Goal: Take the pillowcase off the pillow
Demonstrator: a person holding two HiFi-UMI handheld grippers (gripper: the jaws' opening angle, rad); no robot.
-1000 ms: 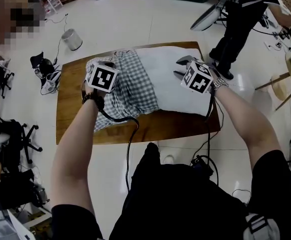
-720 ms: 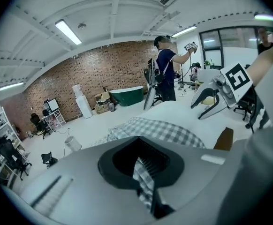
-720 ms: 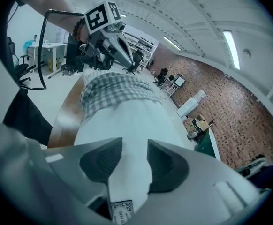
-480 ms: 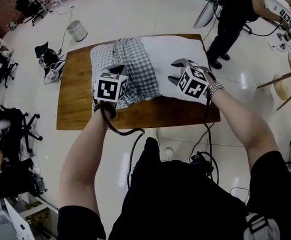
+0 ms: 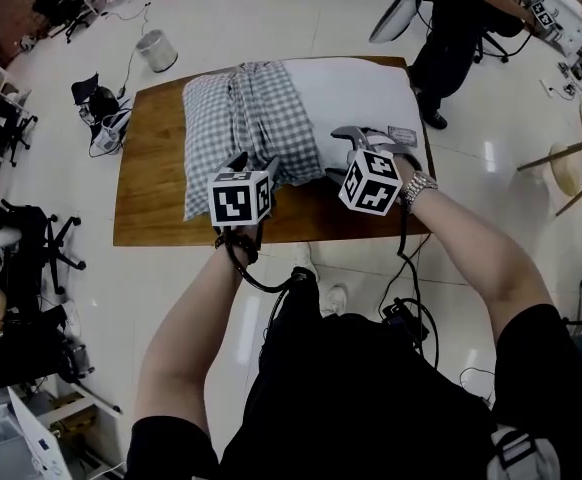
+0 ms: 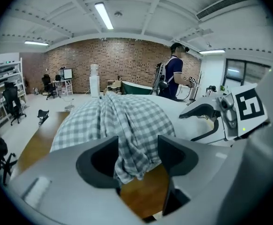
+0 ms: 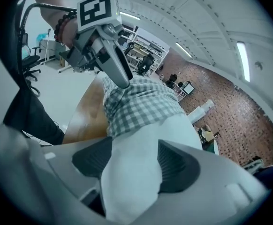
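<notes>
A white pillow (image 5: 361, 93) lies on the wooden table (image 5: 151, 213), its left half still inside a grey checked pillowcase (image 5: 246, 118). My left gripper (image 5: 256, 161) is at the near edge; its jaws have just been opening and stand open, with the bunched hem of the pillowcase (image 6: 129, 158) hanging loose between them. My right gripper (image 5: 339, 156) is over the pillow's near edge. Its jaws have also just been opening and are open, with the bare pillow corner (image 7: 134, 182) bulging between the pads. The right gripper (image 6: 193, 125) shows beside the pillowcase in the left gripper view.
A person (image 5: 461, 28) stands past the table's far right corner. On the floor to the left are a metal bin (image 5: 157, 50), a bag with cables (image 5: 101, 118) and office chairs (image 5: 16, 258). A wooden stool (image 5: 566, 173) stands at the right.
Both grippers have come back toward the table's near edge and lower. The left jaws went from shut to open; the right jaws spread wider.
</notes>
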